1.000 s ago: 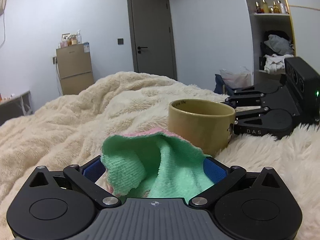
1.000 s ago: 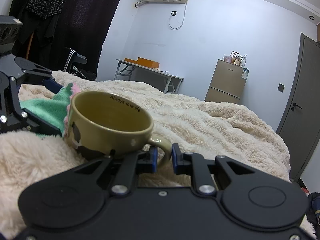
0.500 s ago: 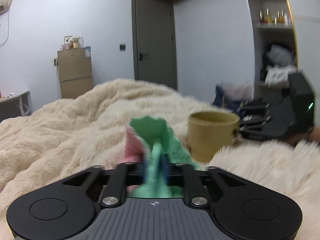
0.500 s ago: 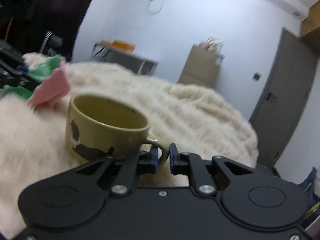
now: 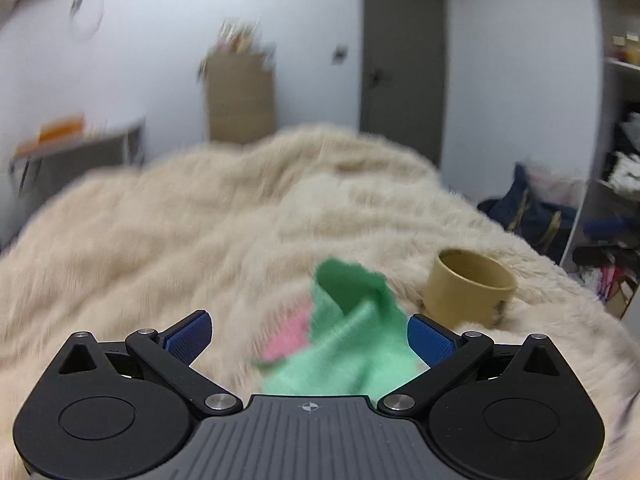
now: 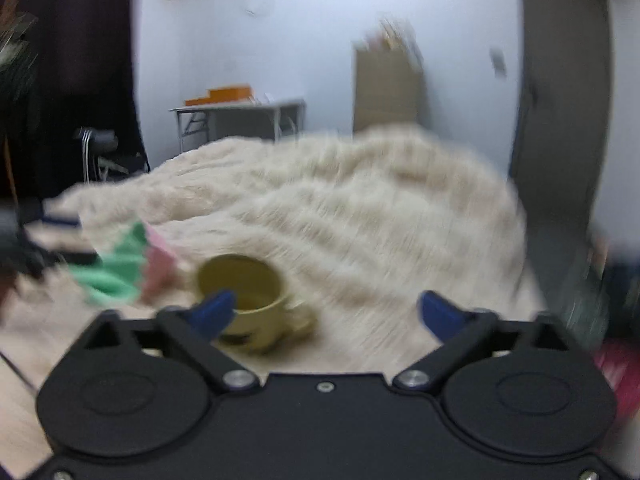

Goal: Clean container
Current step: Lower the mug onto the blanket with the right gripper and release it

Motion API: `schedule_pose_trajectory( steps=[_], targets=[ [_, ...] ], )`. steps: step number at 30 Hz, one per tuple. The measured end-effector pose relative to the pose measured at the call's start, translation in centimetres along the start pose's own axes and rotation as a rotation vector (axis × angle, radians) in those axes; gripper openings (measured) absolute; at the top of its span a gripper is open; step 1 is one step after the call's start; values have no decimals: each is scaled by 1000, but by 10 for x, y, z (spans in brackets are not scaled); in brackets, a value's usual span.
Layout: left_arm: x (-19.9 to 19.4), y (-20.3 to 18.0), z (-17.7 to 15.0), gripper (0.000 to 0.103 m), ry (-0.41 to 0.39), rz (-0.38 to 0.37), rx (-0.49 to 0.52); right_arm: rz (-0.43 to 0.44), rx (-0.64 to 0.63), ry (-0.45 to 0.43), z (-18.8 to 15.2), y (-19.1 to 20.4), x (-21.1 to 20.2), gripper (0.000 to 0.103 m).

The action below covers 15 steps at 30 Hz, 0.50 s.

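A green and pink cloth [image 5: 352,320] lies crumpled on the cream fluffy blanket [image 5: 200,240]. My left gripper [image 5: 307,332] hovers over it, jaws opening wide, the cloth loose between them and not pressed. To its right stands the olive mug [image 5: 468,288], upright on the blanket. In the right wrist view the mug [image 6: 260,280] sits below my right gripper [image 6: 326,304], handle pointing right. Those jaws are also opening wide, and no pad touches the mug. The cloth [image 6: 116,268] shows left of the mug. Both views are blurred.
The blanket [image 6: 360,208] covers a bed. Behind it stand a tan cabinet [image 5: 240,100], a grey door [image 5: 402,60] and a desk [image 6: 240,120] with orange boxes. Shelves with clothes [image 5: 624,168] and a dark bag [image 5: 532,216] are at the right.
Both grippers have opened wide and lifted back. The left one let go of the cloth, the right one let go of the mug's handle. Mug and cloth now rest on the blanket.
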<state>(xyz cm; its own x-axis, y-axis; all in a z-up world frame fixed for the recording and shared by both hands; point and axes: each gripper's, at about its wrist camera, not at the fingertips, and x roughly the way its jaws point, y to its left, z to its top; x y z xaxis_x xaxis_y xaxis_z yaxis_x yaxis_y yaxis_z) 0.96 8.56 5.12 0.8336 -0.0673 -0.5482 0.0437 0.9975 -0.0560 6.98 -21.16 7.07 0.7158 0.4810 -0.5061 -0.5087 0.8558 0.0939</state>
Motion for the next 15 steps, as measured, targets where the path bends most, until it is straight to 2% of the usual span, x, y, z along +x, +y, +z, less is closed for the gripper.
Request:
schedule_pose_trajectory(
  steps=[2,4,7,15],
  targets=[
    [-6,-13,-1,103,26,-19,-9,36,-23,30,-5,16,0,103],
    [-9,-35,-12,103,38,56,31,55,-55,70,-12,35,2,103],
    [-8,-57,-30,103,36,169,76,25,-74,109,-27,54,5,102],
    [-13,-58,-42,103,-7,200,84,2,-65,105,-44,63,9,101]
  ],
)
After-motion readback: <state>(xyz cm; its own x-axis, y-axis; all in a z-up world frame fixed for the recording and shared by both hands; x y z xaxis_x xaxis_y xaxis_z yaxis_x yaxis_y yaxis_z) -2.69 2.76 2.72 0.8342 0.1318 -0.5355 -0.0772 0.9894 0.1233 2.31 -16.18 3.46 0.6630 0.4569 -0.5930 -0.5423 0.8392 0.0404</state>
